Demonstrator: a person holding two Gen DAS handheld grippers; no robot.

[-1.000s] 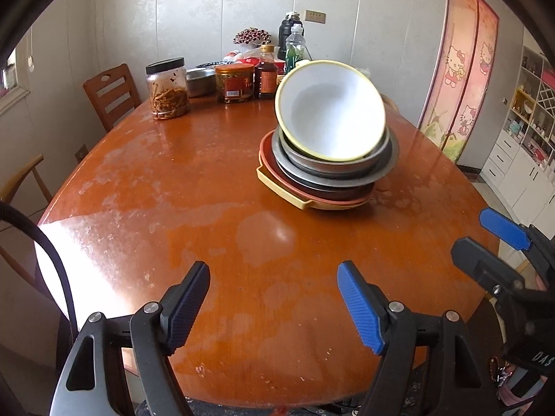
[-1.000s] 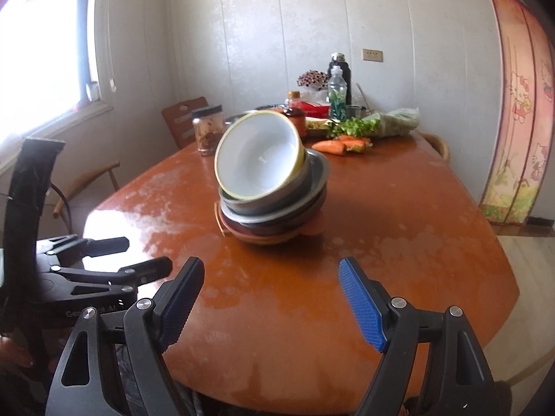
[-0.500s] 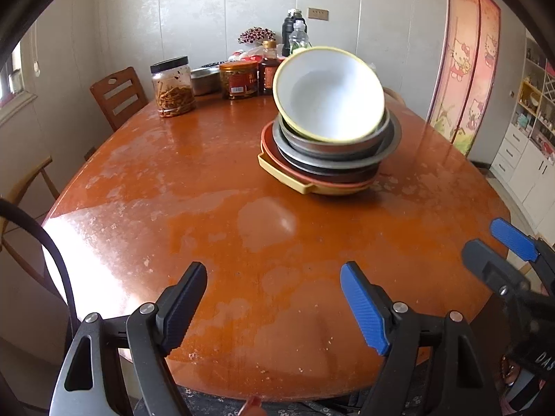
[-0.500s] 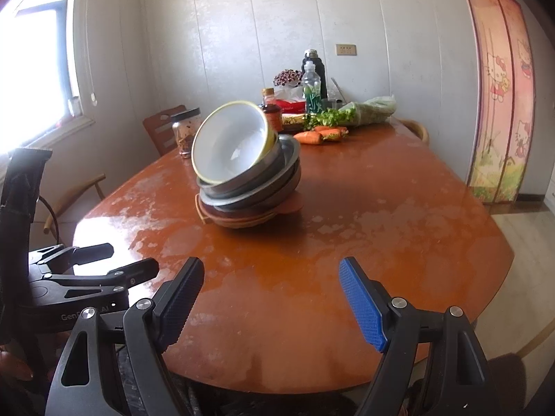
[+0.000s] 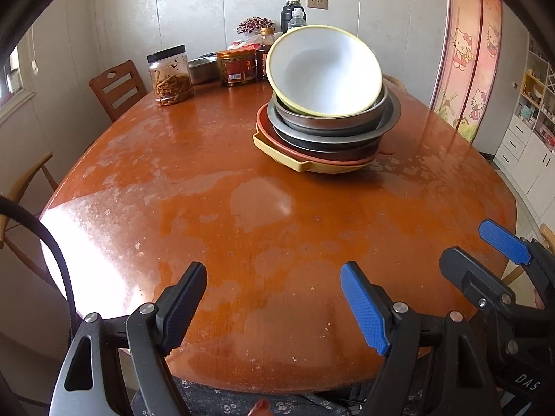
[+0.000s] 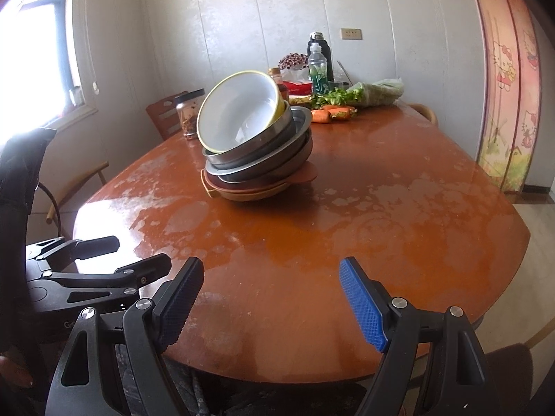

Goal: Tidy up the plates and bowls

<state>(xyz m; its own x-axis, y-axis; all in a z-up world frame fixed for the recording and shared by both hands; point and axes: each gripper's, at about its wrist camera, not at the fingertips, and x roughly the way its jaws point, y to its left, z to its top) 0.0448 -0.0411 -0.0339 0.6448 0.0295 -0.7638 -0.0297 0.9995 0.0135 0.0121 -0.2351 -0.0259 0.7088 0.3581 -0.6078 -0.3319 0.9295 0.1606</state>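
Left wrist view shows the left gripper (image 5: 274,298) spread wide with nothing between its fingers, hovering over the near edge of the wooden table (image 5: 208,208). The stack of plates and bowls (image 5: 322,128) sits farther back, well apart, topped by a tilted white bowl (image 5: 326,69). The right gripper (image 5: 485,253) shows at the right edge, also wide open and empty. A jar (image 5: 170,76) stands behind on the left. Only the right wrist view reveals carrots (image 6: 329,114) and what look like bagged greens (image 6: 374,93) behind the stack.
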